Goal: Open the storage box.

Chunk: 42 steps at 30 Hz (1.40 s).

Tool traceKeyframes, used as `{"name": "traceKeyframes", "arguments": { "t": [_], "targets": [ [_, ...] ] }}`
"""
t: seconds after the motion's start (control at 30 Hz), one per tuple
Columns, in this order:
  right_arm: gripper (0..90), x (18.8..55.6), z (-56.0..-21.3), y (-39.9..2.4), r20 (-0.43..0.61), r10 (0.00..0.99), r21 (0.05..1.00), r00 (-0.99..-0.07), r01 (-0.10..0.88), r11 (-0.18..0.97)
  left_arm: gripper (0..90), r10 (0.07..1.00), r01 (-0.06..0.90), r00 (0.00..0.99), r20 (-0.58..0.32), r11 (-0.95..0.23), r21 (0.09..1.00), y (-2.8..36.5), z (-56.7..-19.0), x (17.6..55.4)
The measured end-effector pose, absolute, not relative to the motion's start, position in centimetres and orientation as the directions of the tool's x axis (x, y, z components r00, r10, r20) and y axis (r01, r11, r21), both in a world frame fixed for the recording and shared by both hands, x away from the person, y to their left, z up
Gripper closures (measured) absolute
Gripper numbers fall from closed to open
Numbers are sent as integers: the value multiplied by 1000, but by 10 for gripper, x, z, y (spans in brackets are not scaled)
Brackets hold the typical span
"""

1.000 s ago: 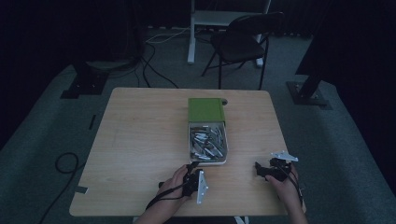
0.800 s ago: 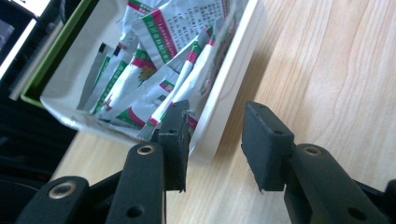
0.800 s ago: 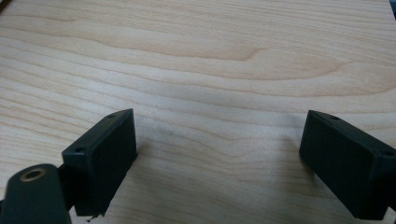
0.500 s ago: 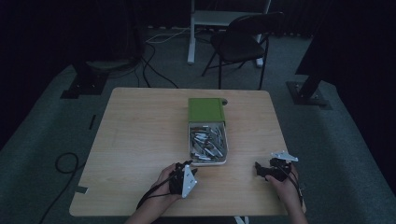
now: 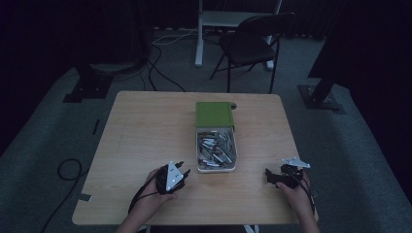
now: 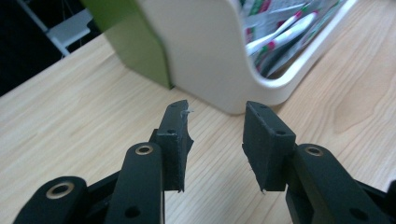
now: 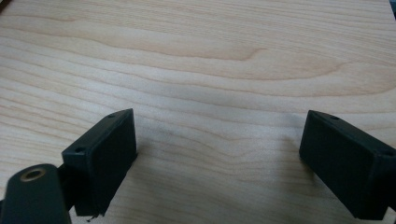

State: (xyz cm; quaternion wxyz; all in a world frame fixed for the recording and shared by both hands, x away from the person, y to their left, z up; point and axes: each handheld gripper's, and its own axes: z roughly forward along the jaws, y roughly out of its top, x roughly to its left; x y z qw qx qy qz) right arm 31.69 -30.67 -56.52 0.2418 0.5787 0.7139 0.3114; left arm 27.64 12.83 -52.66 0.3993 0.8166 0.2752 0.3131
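A white bin (image 5: 198,151) holding several pens (image 5: 216,148) sits in the middle of the wooden table (image 5: 145,126), with its green lid (image 5: 214,114) lying at the far end. My left gripper (image 5: 184,169) is just left of the bin's near corner, pointing toward it. In the left gripper view its jaws (image 6: 215,112) stand a little apart with nothing between them, and the bin's wall (image 6: 205,51), the green lid (image 6: 135,37) and pens (image 6: 280,32) lie close ahead. My right gripper (image 5: 268,177) rests near the front right edge. Its jaws (image 7: 219,121) are wide open over bare wood.
A dark folding chair (image 5: 252,43) and a white stand (image 5: 199,39) are beyond the table's far edge. Cables (image 5: 160,73) run over the grey floor at the back left. Black stand bases (image 5: 87,87) (image 5: 320,97) flank the table.
My left gripper has drawn leftward, away from the bin's near left corner. The right gripper has stayed where it was.
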Motion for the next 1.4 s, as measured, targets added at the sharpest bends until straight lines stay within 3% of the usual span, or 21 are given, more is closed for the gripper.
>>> {"name": "traceKeyframes", "arguments": {
  "t": [0.63, 1.1, 1.17, 1.4],
  "targets": [
    [105, 317, -565, -307, 15, 977, 724, -213, 676, 136, 573, 832, 363, 541, 123, -363, 858, 192, -536, 283],
    [105, 317, -565, -307, 15, 977, 725, -214, 676, 136, 378, 882, 438, 471, 12, -246, 865, 224, -537, 286],
    [105, 317, -565, -307, 15, 977, 725, -214, 676, 137, 316, 886, 451, 463, -5, -231, 862, 230, -537, 286],
    [105, 317, -565, -307, 15, 977, 725, -214, 676, 137, 242, 909, 490, 418, -8, -218, 844, 246, -540, 285]
  ]
}}
